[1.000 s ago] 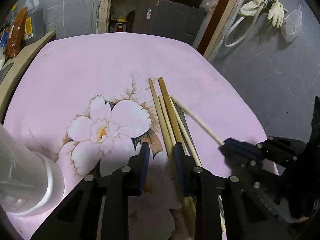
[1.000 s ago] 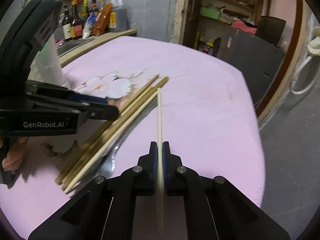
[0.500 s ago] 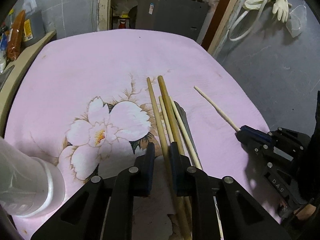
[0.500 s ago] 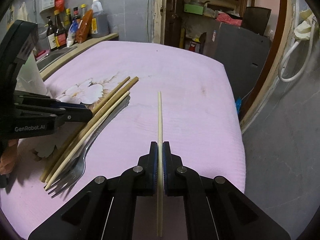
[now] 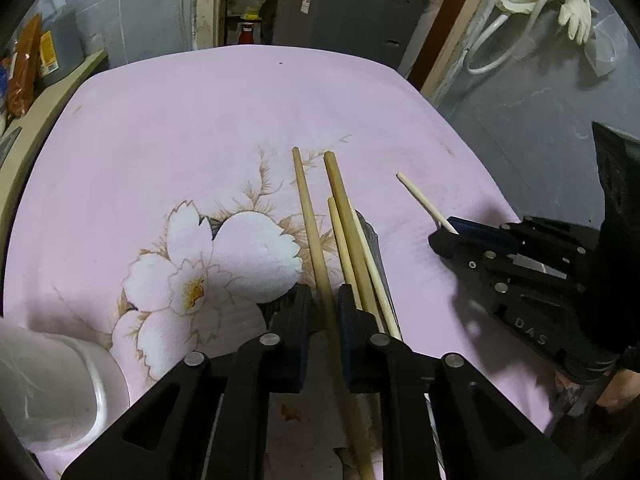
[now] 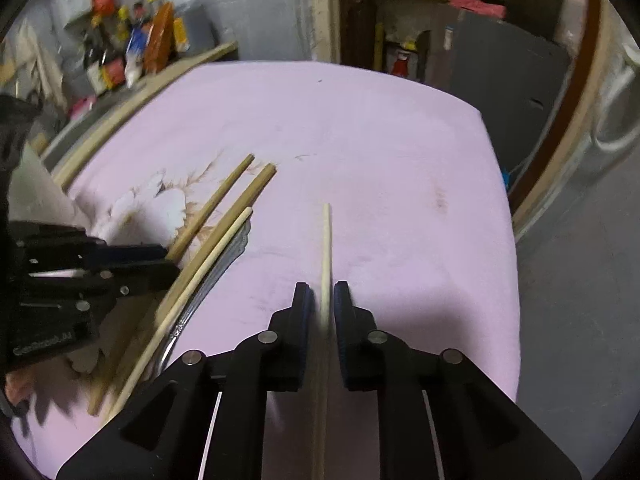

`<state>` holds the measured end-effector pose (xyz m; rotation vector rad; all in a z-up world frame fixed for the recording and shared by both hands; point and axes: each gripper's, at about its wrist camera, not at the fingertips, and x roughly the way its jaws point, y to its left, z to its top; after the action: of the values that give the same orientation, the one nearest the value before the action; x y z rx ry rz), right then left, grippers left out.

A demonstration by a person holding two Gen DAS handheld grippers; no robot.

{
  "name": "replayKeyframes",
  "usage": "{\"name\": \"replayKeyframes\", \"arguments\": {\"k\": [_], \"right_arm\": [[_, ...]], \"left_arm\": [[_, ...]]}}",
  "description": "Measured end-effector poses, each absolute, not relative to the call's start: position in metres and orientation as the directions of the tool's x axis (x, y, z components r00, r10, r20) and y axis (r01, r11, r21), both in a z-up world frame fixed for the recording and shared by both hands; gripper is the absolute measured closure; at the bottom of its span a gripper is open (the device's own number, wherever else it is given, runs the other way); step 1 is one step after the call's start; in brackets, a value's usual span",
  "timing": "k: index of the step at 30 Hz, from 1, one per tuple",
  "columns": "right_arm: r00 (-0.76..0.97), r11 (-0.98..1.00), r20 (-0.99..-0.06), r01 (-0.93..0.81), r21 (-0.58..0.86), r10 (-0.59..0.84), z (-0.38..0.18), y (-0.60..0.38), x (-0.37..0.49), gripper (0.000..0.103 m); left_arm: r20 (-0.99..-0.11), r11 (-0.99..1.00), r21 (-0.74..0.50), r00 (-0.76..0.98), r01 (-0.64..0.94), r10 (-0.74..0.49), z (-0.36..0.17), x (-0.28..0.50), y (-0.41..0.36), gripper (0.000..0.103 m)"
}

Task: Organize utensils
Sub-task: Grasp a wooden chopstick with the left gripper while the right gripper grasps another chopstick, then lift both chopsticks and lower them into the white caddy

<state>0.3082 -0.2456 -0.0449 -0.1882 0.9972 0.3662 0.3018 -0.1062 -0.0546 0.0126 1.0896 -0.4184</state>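
On the pink flowered cloth (image 5: 192, 120) lie several wooden chopsticks (image 5: 350, 236) over a metal fork (image 6: 226, 260). My left gripper (image 5: 323, 300) points down at this bundle. Its jaws are closing, and the pads grip the leftmost brown chopstick (image 5: 309, 216). The same gripper shows in the right wrist view (image 6: 168, 264). To the right, apart from the bundle, a pale chopstick (image 6: 326, 240) lies between the fingers of my right gripper (image 6: 322, 292). Those jaws are opening, with a gap showing on both sides of the stick. The left wrist view also shows this gripper (image 5: 444, 236) and the pale chopstick (image 5: 420, 198).
A white plastic container (image 5: 52, 384) stands at the near left of the table. Bottles (image 6: 136, 48) crowd a wooden counter beyond the left edge. The cloth's right edge drops to a grey floor. A dark cabinet (image 5: 352, 12) stands behind, and gloves and a hose (image 5: 560, 0) hang at far right.
My right gripper has carried the pale chopstick rightward, away from the bundle, and its jaws have parted. The left gripper's jaws have narrowed onto the leftmost brown chopstick.
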Motion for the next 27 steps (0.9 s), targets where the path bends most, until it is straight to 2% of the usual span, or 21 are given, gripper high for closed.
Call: {"name": "replayKeyframes", "arguments": {"k": [3, 5, 7, 14, 17, 20, 27], "right_arm": [[0.466, 0.913, -0.864, -0.408, -0.018, 0.192, -0.043, -0.240, 0.311, 0.093], [0.461, 0.908, -0.869, -0.418, -0.034, 0.180, -0.042, -0.238, 0.312, 0.098], [0.459, 0.911, -0.871, -0.412, -0.032, 0.177, -0.042, -0.238, 0.312, 0.099], [0.499, 0.931, -0.831, -0.359, 0.062, 0.247, -0.035, -0.253, 0.296, 0.100], [0.556, 0.929, -0.773, -0.352, 0.112, 0.304, -0.023, -0.258, 0.277, 0.100], [0.665, 0.934, -0.670, -0.335, 0.126, 0.329, -0.007, -0.262, 0.250, 0.100], [0.837, 0.933, -0.414, -0.334, 0.133, 0.358, 0.031, -0.252, 0.200, 0.100]], "left_arm": [[-0.862, 0.935, -0.184, 0.407, 0.305, -0.303, -0.053, 0.297, -0.106, 0.097], [-0.857, 0.939, -0.180, 0.421, 0.294, -0.296, -0.053, 0.289, -0.106, 0.098], [-0.852, 0.940, -0.186, 0.429, 0.287, -0.299, -0.052, 0.283, -0.106, 0.099], [-0.823, 0.944, -0.189, 0.481, 0.272, -0.303, -0.042, 0.254, -0.093, 0.099], [-0.787, 0.939, -0.214, 0.522, 0.270, -0.330, -0.034, 0.245, -0.087, 0.099], [-0.735, 0.929, -0.234, 0.574, 0.287, -0.362, -0.023, 0.232, -0.082, 0.099], [-0.594, 0.936, -0.197, 0.724, 0.292, -0.351, 0.009, 0.208, -0.076, 0.099]]}}
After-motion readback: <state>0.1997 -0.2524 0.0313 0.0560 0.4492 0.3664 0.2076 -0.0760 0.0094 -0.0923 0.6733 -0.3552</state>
